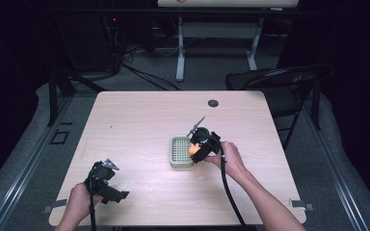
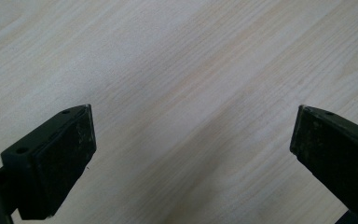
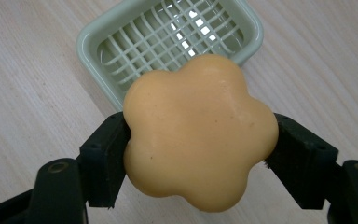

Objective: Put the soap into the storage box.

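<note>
An orange flower-shaped soap point(image 3: 199, 133) is clamped between the two black jaws of my right gripper point(image 3: 198, 149), which is shut on it. It hangs just above and in front of a pale green grid tray point(image 3: 89, 35). From the high view the right gripper point(image 1: 198, 150) hovers at the tray's point(image 1: 173, 153) right edge, with the soap point(image 1: 191, 150) as a small orange spot. My left gripper point(image 1: 107, 180) rests near the table's front left, held by a hand. Its jaws stand wide apart over bare wood, and between the fingertips of the left gripper point(image 2: 191, 140) there is nothing.
The light wooden table point(image 1: 139, 120) has a round dark cable hole point(image 1: 213, 103) near its far edge. A black folding chair point(image 1: 279, 84) stands beyond the far right corner. A cable trails from each gripper toward the front edge.
</note>
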A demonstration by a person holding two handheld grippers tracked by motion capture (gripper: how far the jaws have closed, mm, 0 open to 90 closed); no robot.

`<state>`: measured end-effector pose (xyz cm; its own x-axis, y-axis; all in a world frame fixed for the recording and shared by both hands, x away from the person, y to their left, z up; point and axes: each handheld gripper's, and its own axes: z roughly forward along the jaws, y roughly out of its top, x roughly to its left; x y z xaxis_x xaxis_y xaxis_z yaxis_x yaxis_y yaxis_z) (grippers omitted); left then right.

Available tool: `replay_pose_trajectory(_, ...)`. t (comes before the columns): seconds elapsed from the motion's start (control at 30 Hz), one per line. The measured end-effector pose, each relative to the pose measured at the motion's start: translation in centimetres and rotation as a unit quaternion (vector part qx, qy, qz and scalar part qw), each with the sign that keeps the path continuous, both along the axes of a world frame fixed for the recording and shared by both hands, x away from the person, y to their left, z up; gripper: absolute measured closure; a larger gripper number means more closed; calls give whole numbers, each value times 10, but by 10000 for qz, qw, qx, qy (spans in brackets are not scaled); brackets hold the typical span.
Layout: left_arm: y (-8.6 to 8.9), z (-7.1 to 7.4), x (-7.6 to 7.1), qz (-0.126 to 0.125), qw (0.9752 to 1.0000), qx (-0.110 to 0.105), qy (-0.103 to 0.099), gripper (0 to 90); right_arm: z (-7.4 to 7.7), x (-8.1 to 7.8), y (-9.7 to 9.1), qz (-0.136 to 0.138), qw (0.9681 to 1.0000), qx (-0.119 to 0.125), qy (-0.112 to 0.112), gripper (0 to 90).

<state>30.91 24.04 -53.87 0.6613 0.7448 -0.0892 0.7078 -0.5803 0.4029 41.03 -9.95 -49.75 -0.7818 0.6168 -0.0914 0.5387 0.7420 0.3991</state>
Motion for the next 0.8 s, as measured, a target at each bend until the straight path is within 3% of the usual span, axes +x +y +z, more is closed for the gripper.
replay_pose_trajectory(0.47,0,0,0,-9,10000,-4,10,3,0,8,15,86,10000,-18,5,265)
replay_pose_trajectory(0.8,1,0,0,14,10000,-17,-8,3,-9,16,27,91,9999,16,56,265)
